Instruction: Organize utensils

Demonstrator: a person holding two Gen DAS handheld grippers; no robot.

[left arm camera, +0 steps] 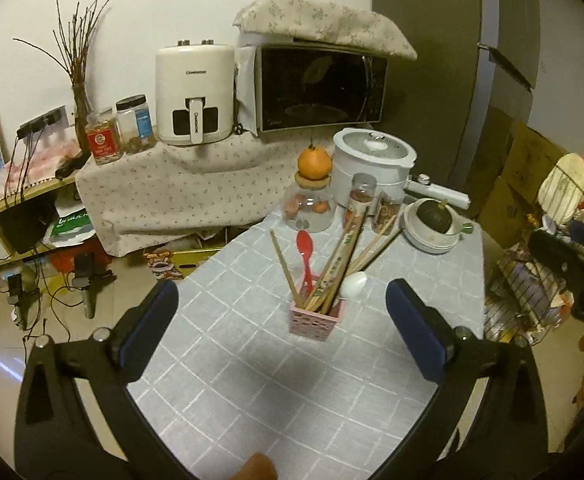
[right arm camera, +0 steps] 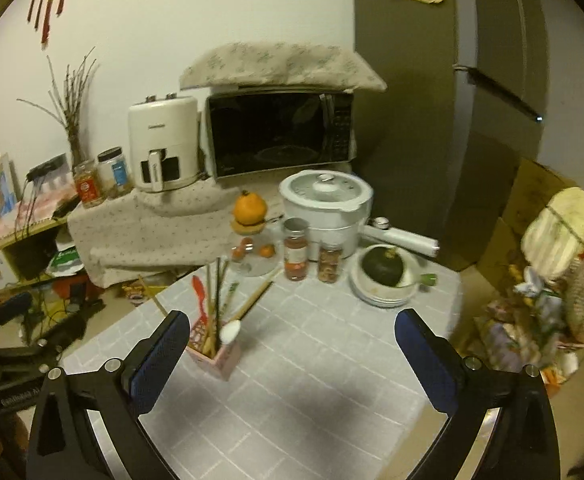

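A pink perforated utensil holder [left arm camera: 316,320] [right arm camera: 216,356] stands upright on the grey checked tablecloth [left arm camera: 275,392] [right arm camera: 324,360]. In it stand several wooden chopsticks [left arm camera: 344,256] [right arm camera: 215,296], a red spoon [left arm camera: 305,248] [right arm camera: 199,294] and a white spoon [left arm camera: 354,284] [right arm camera: 229,332]. My left gripper [left arm camera: 281,304] hangs open above the table with the holder straight ahead of its blue pads, untouched. My right gripper [right arm camera: 292,330] is open too, nothing between its fingers; the holder sits just beyond its left fingertip.
At the table's far end stand a glass jar topped by an orange [left arm camera: 312,196] [right arm camera: 249,232], two spice jars [left arm camera: 360,200] [right arm camera: 296,248], a white electric pot [left arm camera: 372,164] [right arm camera: 326,208] and stacked bowls with a dark squash [left arm camera: 434,220] [right arm camera: 384,276]. Behind are an air fryer [left arm camera: 193,94] and microwave [left arm camera: 320,88]. Clutter lies right.
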